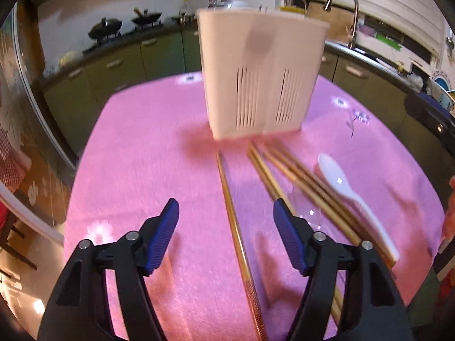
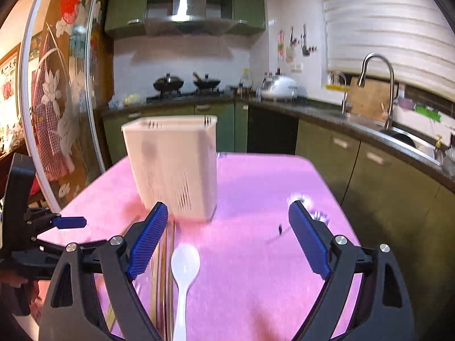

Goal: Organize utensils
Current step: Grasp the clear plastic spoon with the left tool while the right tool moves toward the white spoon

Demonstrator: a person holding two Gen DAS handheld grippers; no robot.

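Observation:
A white slotted utensil holder [image 1: 261, 76] stands upright on the pink tablecloth [image 1: 142, 142]; it also shows in the right wrist view [image 2: 173, 167]. Several golden chopsticks [image 1: 295, 182] lie in front of it, and one lone chopstick [image 1: 236, 227] lies between my left fingers. A white plastic spoon [image 1: 349, 193] lies to their right, also in the right wrist view [image 2: 184, 270]. My left gripper [image 1: 226, 213] is open and empty above the lone chopstick. My right gripper [image 2: 227, 221] is open and empty above the spoon. The left gripper shows at the left [image 2: 69, 223].
The table's edges drop off on all sides. Green kitchen cabinets, a stove with woks [image 2: 187, 83] and a sink with a tall faucet [image 2: 378, 85] run behind the table. A glass panel with flowers [image 2: 65, 99] stands at the left.

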